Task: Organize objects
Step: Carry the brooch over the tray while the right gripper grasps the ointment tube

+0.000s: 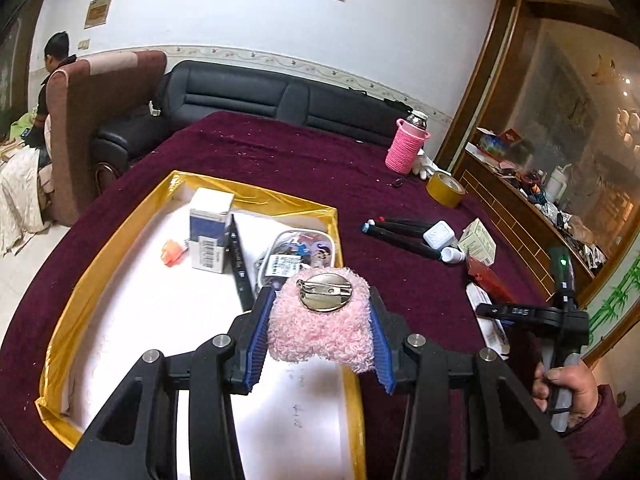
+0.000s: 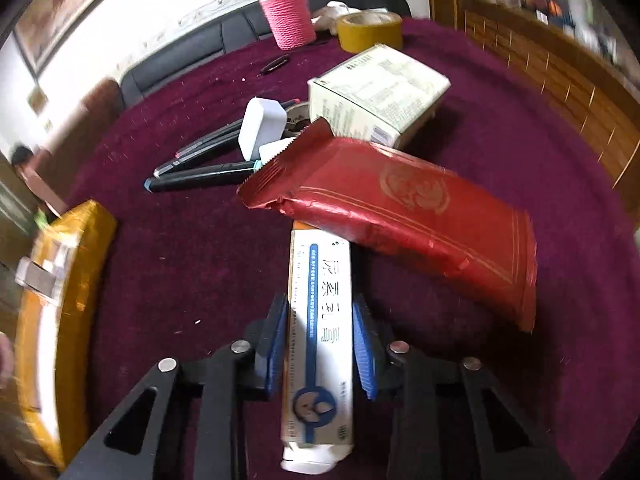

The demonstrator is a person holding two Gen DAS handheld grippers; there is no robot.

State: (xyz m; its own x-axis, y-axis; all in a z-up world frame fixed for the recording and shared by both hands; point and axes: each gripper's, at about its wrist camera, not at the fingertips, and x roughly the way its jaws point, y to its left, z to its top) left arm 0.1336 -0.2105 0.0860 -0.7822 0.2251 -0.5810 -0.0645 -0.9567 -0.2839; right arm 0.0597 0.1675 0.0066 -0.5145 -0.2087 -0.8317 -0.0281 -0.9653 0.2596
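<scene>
My left gripper [image 1: 320, 300] is shut on a fluffy pink brooch [image 1: 324, 324] with a round metal pin back, held above the gold-rimmed white tray [image 1: 256, 196]. The tray holds a blue and white box [image 1: 210, 232], a black pen [image 1: 240, 264], an orange clip [image 1: 173, 252] and a clear pouch [image 1: 296, 254]. My right gripper [image 2: 320, 312] has its blue pads on both sides of a long white ointment box [image 2: 320, 320] lying on the maroon cloth; its far end lies under a red foil packet [image 2: 400, 216].
Black markers [image 2: 200, 168], a white charger [image 2: 262, 128] and a cream carton [image 2: 376, 92] lie past the packet. A pink-sleeved flask [image 2: 286, 12] and yellow tape roll [image 2: 370, 30] stand at the far edge. The tray's gold wall [image 2: 60, 300] is at the left.
</scene>
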